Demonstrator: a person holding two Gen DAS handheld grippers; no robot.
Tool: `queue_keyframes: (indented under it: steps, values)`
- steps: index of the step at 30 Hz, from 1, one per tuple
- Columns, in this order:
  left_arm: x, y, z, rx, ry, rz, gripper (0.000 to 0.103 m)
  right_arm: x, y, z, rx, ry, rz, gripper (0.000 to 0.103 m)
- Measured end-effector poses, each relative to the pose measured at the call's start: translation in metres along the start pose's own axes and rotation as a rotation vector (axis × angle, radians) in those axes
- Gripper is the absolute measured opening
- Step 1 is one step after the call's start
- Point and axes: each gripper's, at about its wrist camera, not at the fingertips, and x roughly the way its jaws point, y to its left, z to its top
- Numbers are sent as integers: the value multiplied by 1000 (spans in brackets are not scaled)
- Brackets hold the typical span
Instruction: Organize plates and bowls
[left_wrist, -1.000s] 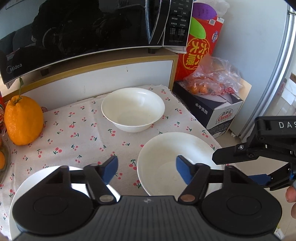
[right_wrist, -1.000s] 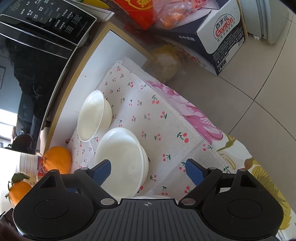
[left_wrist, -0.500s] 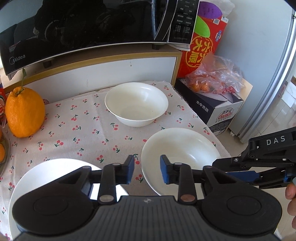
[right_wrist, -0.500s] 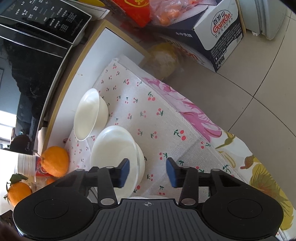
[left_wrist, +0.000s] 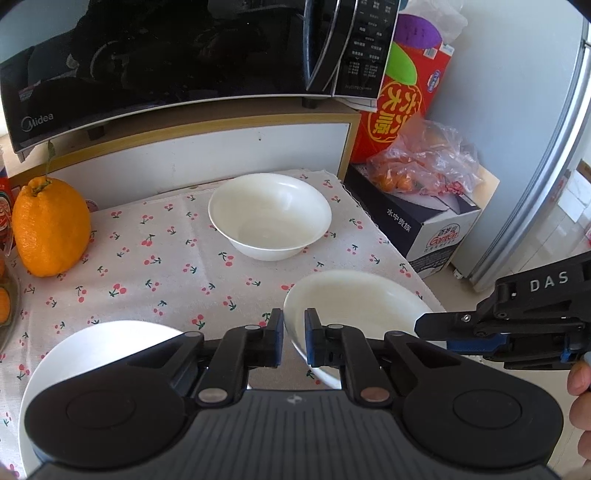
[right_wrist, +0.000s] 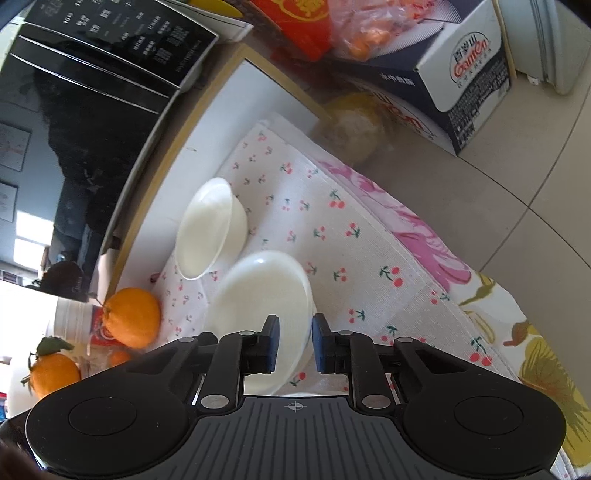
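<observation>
Rims of round glossy white near bowl (left_wrist: 354, 306) between both tools' blue pads.

Two white bowls (left_wrist: 269, 216) (left_wrist: 354, 310) and a white plate (left_wrist: 92, 347) sit on a cherry-print cloth (left_wrist: 166, 266) (red cherries, green stems). The citrus fruit (left_wrist: 51, 227) is orange; the microwave (left_wrist: 166, 55) glossy black.

Near white bowl (left_wrist: 354, 310) tilted, rim pinched both sides; far bowl (left_wrist: 269, 216) upright; plate (left_wrist: 92, 347) flat.
</observation>
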Motion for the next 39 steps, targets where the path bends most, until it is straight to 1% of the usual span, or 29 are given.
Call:
queue_keyframes:
  steps: [5, 9, 15, 21, 25, 28, 32, 39]
  values:
    - [-8, 2, 0, -27, -22, -8, 10, -8, 8, 0, -31, -20, 22, 18]
    - [-18, 3, 0, -45, -39, -20, 10, -17, 14, -2, -59, -40, 23, 18]
    - [-36, 0, -4, -69, -68, -44, 10, -36, 18, -8, -84, -65, 38, 19]
    - [-60, -3, -23, -146, -114, -95, 10, -60, 20, -19, -127, -99, 38, 20]
    - [-72, -6, -36, -175, -128, -124, 10, -72, 19, -26, -168, -114, 33, 20]
    - [-79, -10, -46, -187, -134, -145, 10, -77, 13, -29, -171, -110, 28, 20]
    - [-87, -20, -60, -167, -143, -132, 10, -81, 6, -33, -174, -94, 17, 20]
    - [-85, -27, -78, -149, -134, -103, 11, -83, 5, -46, -249, -79, -27, 20]
